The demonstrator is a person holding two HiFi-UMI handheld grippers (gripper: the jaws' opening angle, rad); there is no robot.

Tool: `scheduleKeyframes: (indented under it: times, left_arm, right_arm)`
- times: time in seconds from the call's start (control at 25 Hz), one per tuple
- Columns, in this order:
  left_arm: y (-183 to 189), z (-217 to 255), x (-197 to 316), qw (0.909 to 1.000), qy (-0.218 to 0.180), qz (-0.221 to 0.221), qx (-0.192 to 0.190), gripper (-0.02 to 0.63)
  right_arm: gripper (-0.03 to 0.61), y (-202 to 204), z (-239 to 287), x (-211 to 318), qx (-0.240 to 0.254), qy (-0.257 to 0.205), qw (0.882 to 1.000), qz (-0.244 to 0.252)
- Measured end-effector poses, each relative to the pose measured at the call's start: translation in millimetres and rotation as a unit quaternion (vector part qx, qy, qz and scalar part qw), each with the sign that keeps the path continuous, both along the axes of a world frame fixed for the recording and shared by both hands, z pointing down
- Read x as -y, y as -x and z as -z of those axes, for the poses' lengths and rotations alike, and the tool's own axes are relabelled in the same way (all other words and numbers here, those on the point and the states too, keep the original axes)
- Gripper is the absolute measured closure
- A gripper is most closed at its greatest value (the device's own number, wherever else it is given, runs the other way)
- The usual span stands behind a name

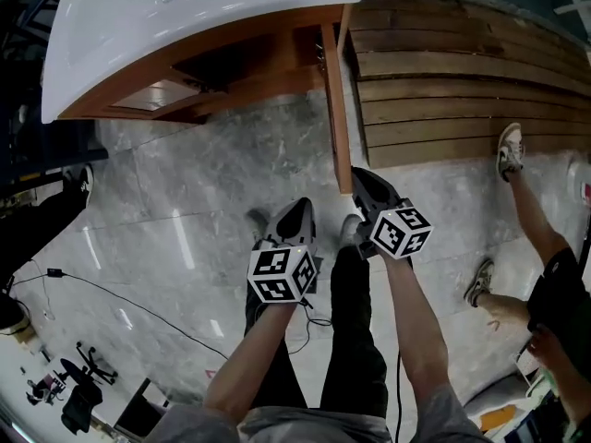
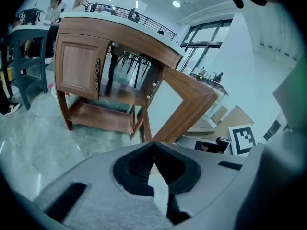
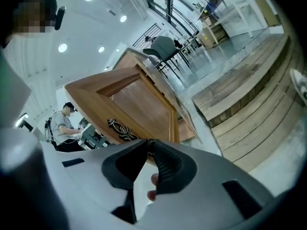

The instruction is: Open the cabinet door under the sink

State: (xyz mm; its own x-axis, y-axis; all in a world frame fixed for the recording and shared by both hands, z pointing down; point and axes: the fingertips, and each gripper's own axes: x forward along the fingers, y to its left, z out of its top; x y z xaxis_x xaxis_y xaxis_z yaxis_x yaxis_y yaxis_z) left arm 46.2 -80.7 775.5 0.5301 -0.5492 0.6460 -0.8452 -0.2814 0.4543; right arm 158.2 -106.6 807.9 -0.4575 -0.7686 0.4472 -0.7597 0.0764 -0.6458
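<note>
A brown wooden cabinet door (image 1: 337,109) is standing swung open under the glossy white sink top (image 1: 185,17). The right gripper (image 1: 360,181) is hovering at the door's near end, with the left gripper (image 1: 294,215) just left of that end. Brown wooden slat decking (image 1: 443,81) is lying to the door's right.

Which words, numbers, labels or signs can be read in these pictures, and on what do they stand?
None: no word, number or brand can be read in any view.
The white cube on the left gripper and the white cube on the right gripper bear only black square marker patterns, not letters.
</note>
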Motion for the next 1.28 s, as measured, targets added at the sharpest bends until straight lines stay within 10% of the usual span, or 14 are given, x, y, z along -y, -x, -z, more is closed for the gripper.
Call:
scheduleKeyframes:
  times: [0.6,1.28]
  left_arm:
    - [-57,34,1,0.9983,-0.018,-0.054,-0.011,0.606]
    - [-78,224,33,0.9802,-0.139,-0.139,-0.026,0.606]
  right_arm:
    - [0.560,-64,43,-10,-0.020,-0.019,0.998,-0.064]
    - [0.569,-63,245,-6,-0.058,-0.113,0.988,-0.083]
